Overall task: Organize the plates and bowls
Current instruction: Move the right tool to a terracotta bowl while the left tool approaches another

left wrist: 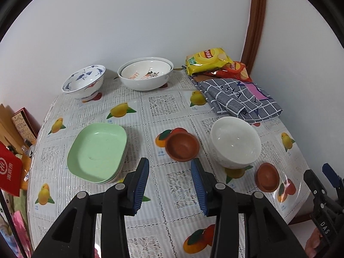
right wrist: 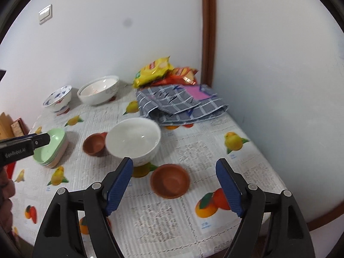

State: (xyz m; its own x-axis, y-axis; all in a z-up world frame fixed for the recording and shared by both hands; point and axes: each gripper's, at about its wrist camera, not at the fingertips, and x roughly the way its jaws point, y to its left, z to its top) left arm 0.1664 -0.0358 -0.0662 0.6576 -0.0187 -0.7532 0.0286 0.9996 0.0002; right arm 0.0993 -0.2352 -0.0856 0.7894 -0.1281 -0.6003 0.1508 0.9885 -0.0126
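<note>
A stack of green plates [left wrist: 97, 151] [right wrist: 52, 148] lies at the table's left. A small brown bowl [left wrist: 182, 147] [right wrist: 94, 144] sits mid-table, a plain white bowl [left wrist: 235, 143] [right wrist: 133, 140] to its right, and a second small brown bowl [left wrist: 267, 177] [right wrist: 170, 181] near the front edge. A blue-patterned bowl [left wrist: 85, 81] [right wrist: 58, 100] and nested white bowls [left wrist: 145, 73] [right wrist: 99, 92] stand by the wall. My left gripper [left wrist: 169, 172] is open and empty, just short of the first brown bowl. My right gripper [right wrist: 174, 169] is open and empty, its fingers either side of the second brown bowl, above it.
A folded grey checked cloth [left wrist: 238, 99] [right wrist: 180, 103] and snack bags [left wrist: 207, 61] [right wrist: 153, 69] lie at the back right corner. The fruit-print tablecloth [left wrist: 163, 105] covers the round table. Boxes and a red bag [left wrist: 9, 172] stand off the left edge.
</note>
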